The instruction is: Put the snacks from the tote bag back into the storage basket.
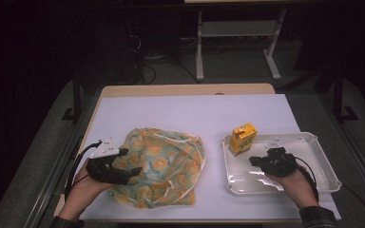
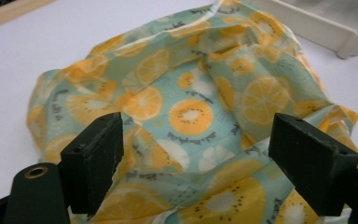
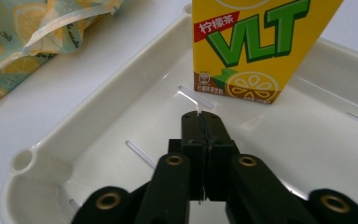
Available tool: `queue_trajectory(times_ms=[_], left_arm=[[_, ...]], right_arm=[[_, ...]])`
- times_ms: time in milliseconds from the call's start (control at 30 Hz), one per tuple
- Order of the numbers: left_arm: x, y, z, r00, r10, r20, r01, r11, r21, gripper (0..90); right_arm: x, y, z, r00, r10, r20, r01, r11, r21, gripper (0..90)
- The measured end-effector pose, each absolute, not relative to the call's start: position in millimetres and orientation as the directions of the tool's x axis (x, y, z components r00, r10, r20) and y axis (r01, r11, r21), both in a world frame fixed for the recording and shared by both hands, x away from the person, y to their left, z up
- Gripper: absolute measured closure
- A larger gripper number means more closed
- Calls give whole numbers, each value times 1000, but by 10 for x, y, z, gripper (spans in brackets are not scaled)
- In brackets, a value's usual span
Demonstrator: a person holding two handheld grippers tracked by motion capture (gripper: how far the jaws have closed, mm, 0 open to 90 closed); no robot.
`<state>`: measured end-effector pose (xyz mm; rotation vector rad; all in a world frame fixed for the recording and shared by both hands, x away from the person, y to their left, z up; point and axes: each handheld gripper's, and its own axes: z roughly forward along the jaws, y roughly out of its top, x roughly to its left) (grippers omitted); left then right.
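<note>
The fruit-print cloth bag (image 1: pixel 161 166) lay bunched left of the tray (image 1: pixel 325 166), where the yellow carton (image 1: pixel 243 138) stood. My left gripper (image 2: pixel 193 154) gaped over it; I judged biting a firm fold best. My right gripper (image 3: pixel 201 122) was closed, empty.

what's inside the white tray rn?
One yellow lemon tea carton stands upright in the white tray's far left corner. The right gripper, jaws shut and empty, hovers over the tray floor; whatever lies beneath it is hidden.

White-topped table (image 1: pixel 190 114) bears a fruit-print cloth bag (image 1: pixel 164 166) and tray (image 1: pixel 327 164).
</note>
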<state>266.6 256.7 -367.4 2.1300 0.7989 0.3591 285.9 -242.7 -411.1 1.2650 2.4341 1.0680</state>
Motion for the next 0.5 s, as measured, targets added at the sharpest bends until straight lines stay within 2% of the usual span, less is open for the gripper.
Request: queue_trajectory(times_ms=[500], left_arm=[[2676, 2603, -3711, 761, 649, -21, 420, -467, 778, 177]], right_arm=[[3130, -2309, -4191, -625, 771, 124, 638, 413, 650, 900]])
